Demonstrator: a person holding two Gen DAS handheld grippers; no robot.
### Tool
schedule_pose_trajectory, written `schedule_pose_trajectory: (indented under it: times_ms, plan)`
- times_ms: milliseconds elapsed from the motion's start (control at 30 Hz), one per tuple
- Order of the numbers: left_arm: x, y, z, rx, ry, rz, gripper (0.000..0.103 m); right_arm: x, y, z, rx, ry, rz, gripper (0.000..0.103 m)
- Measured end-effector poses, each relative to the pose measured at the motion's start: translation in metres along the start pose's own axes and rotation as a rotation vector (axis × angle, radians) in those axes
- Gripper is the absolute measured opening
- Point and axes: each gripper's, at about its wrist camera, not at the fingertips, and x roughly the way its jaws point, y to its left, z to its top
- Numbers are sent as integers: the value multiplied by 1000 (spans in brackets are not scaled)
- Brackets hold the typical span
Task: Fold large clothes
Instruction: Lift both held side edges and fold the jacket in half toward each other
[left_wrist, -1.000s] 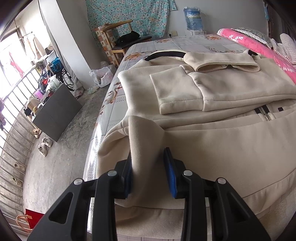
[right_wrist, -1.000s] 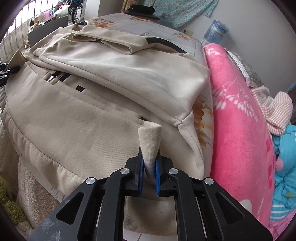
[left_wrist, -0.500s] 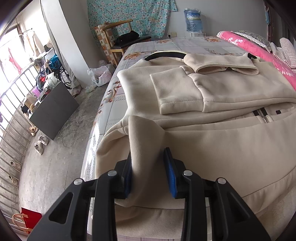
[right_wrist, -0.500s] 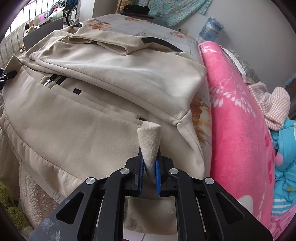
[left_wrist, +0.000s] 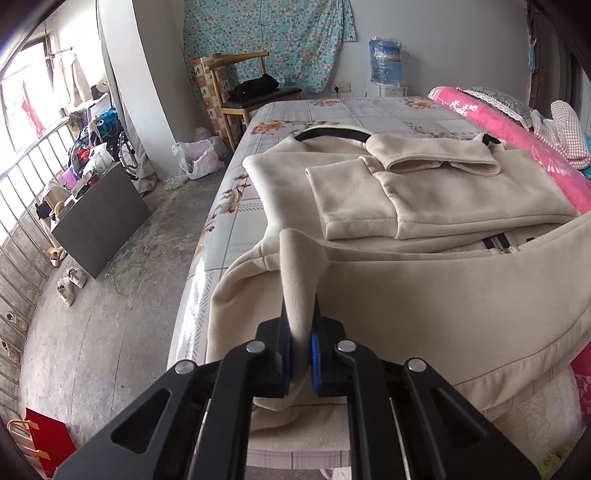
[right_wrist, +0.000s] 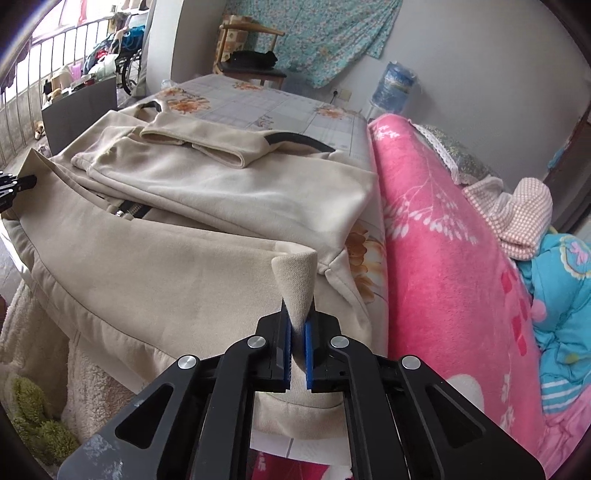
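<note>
Beige jacket (left_wrist: 424, 295) hem pinched, both grippers' fingers (left_wrist: 317, 350) closed.

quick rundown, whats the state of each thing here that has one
left gripper: shut on the jacket's hem corner
right gripper: shut on the jacket's other hem corner
beige jacket: sleeves folded in, bottom edge lifted off the bed
zipper: partly showing, whether done up cannot be told
bed: flowered sheet, jacket spread on it
pink blanket: bunched along the bed's side
</note>
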Motion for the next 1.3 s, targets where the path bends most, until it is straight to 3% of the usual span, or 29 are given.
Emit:
schedule_pose_trajectory:
  times_ms: [233, 367, 533, 700, 867, 1000, 1100, 1133, 1167, 1200, 1233, 1300]
  plan:
    - [-65, 8, -5, -7, -153, -7, 6, -52, -7, -7, 56, -123, 1, 3]
    - [-93, 11, 9, 14, -226, -2, 6, -70, -17, 1, 87, -200, 6, 3]
    - [-97, 20, 56, 4, -292, -30, 6, -71, -34, 37, 91, -287, -4, 3]
    - [-65, 31, 123, -1, -306, -60, 6, -40, -61, 95, 107, -334, 15, 3]
    - [10, 32, 193, 14, -226, -84, 6, 34, -81, 157, 129, -283, 56, 3]
    - [100, 28, 222, 9, -59, -127, 7, 118, -84, 182, 152, -164, 83, 3]
    - [165, 23, 219, -1, 98, -152, 12, 178, -82, 182, 177, -36, 103, 5]
    - [181, 23, 216, -11, 143, -153, 15, 195, -81, 179, 184, 10, 101, 8]
    - [192, 26, 214, -31, 172, -156, 25, 208, -81, 175, 193, 47, 92, 12]
    - [196, 30, 212, -57, 178, -159, 34, 213, -84, 171, 209, 61, 78, 24]
    - [194, 37, 212, -89, 167, -168, 35, 213, -88, 168, 230, 60, 60, 33]
    - [180, 53, 213, -153, 114, -199, 36, 203, -98, 166, 263, 21, 48, 38]
